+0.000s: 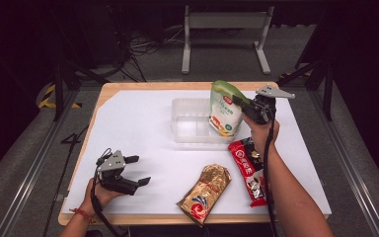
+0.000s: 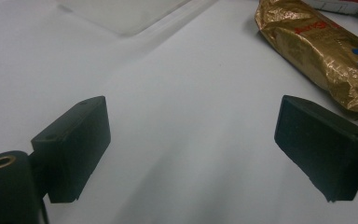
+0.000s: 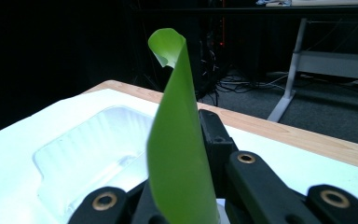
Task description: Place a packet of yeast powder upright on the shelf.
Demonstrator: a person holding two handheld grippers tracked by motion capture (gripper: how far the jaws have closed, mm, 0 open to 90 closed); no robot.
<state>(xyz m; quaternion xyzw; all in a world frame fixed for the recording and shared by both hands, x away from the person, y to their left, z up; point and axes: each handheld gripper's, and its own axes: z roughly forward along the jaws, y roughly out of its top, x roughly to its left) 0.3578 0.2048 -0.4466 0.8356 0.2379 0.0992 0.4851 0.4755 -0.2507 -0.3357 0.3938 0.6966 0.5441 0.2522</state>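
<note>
As gripped, green pouch (image 1: 225, 111) hangs upright.

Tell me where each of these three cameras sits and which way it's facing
High view: above the person's side, looking down on the table; both forearms, left gripper, right gripper.
Left gripper view: low over the table, facing the gold packet; open jaws.
Right gripper view: facing the clear tray; jaws shut on the green pouch.
Shared: tray, pouch, gold packet.

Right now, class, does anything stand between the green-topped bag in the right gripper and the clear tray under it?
Nothing visible does: the green-topped bag, pinched by the right gripper, hangs over the clear tray, which looks empty.
</note>
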